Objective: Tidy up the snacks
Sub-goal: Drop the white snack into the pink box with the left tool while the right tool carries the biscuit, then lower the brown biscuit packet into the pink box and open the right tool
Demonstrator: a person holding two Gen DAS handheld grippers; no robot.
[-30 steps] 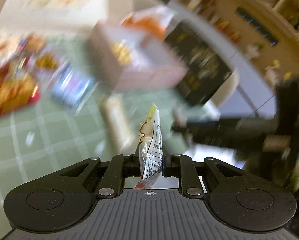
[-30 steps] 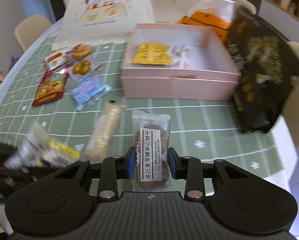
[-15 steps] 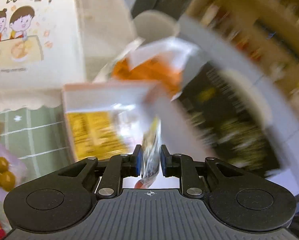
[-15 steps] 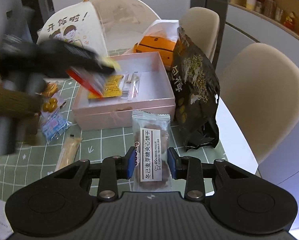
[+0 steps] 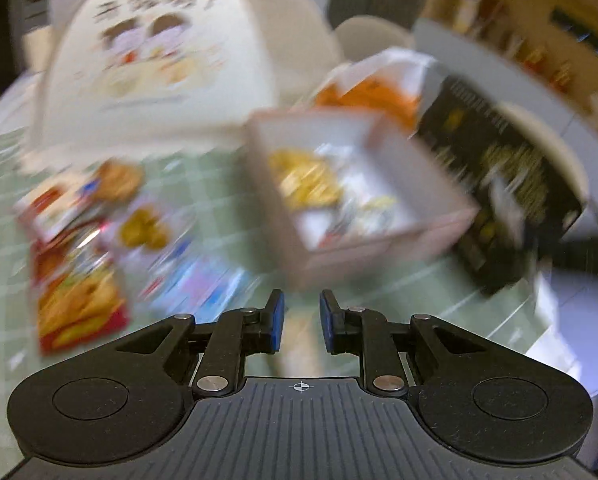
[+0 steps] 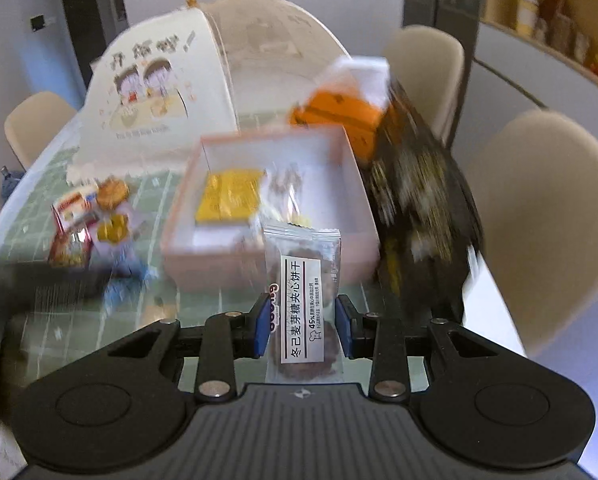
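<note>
The right wrist view shows my right gripper (image 6: 302, 320) shut on a clear cookie packet (image 6: 302, 288) with a white label, held just in front of the open pink box (image 6: 227, 272). A yellow packet (image 6: 231, 196) and some clear wrappers lie inside. My left gripper (image 5: 302, 320) is empty, its blue pads a narrow gap apart, over the green checked tablecloth (image 5: 3, 240) short of the pink box (image 5: 379, 248). That view is blurred by motion. Several loose snacks lie left of the box, among them a red chip bag (image 5: 79, 304) and a blue packet (image 5: 203, 280).
A black printed bag (image 6: 419, 208) leans at the box's right side, at the table edge. An orange bag (image 6: 339, 108) sits behind the box. A white mesh food cover (image 6: 159, 92) stands at the back left. Beige chairs (image 6: 547, 220) ring the table.
The thin packet is gone from my left gripper's jaws, and that gripper has pulled back from over the box toward the loose snacks. My right gripper has risen a little, still holding the cookie packet.
</note>
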